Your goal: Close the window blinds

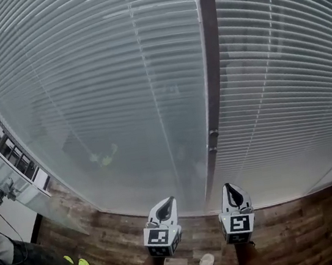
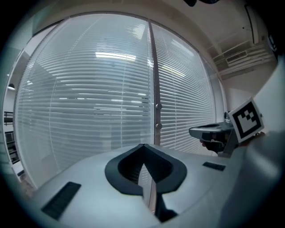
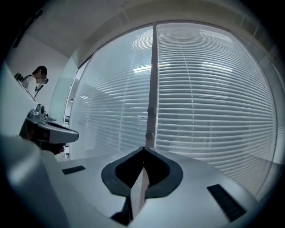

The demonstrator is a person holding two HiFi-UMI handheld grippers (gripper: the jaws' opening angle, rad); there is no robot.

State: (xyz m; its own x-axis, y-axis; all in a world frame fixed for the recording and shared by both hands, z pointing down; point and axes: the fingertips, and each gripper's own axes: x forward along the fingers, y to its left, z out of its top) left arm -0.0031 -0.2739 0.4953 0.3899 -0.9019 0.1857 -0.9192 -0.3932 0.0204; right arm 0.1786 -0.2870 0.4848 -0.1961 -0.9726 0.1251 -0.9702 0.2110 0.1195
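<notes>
The left tool [image 1: 166,203] and the right tool [image 1: 232,188], both clenched and empty, point side by side at the lowered window blinds [image 1: 97,83].

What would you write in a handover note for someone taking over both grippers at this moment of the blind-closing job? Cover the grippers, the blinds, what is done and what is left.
Left gripper: shut, empty, held low in front of the window, touching nothing.
Right gripper: shut, empty, beside the left one, also clear of the window.
Things: the left blind and right blind hang down to the sill. Two small knobs sit on the frame post between them.
Done: both blinds are lowered. I cannot tell whether the slats are tilted fully shut.
Left: probably check the slats and, if needed, work the knobs. Neither gripper is at them yet.
</notes>
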